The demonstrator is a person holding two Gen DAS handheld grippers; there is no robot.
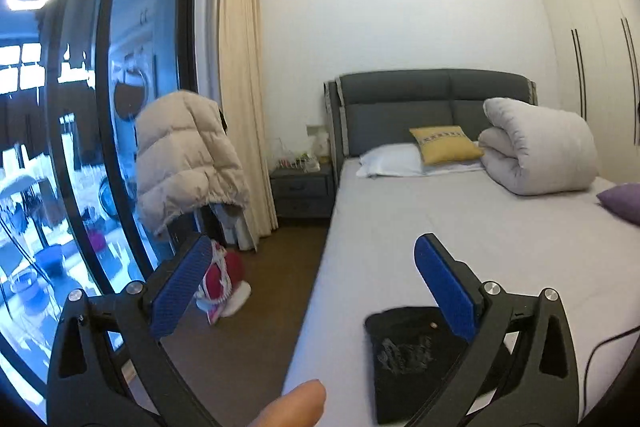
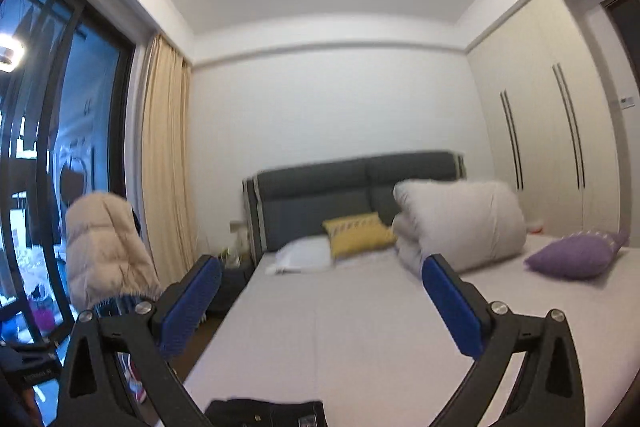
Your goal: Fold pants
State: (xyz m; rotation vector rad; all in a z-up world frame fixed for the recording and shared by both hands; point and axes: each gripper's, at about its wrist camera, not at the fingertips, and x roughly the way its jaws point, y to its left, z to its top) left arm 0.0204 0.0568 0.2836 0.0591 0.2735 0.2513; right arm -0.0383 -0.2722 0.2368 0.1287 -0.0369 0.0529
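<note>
Our left hand-held gripper (image 1: 316, 291) has its jaws wide apart, holding nothing, and so does the right hand-held gripper (image 2: 320, 301). Looks like we're at either the very start or the very end; the pants (image 1: 404, 351) seem already bunched or folded, hard to tell. They lie on the bed (image 1: 460, 227) near its foot edge, just below both grippers, so next we'd drop down to grab them.

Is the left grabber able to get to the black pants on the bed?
Probably yes. The left gripper is open and empty, and the black pants lie just below it on the bed with nothing in between.
</note>
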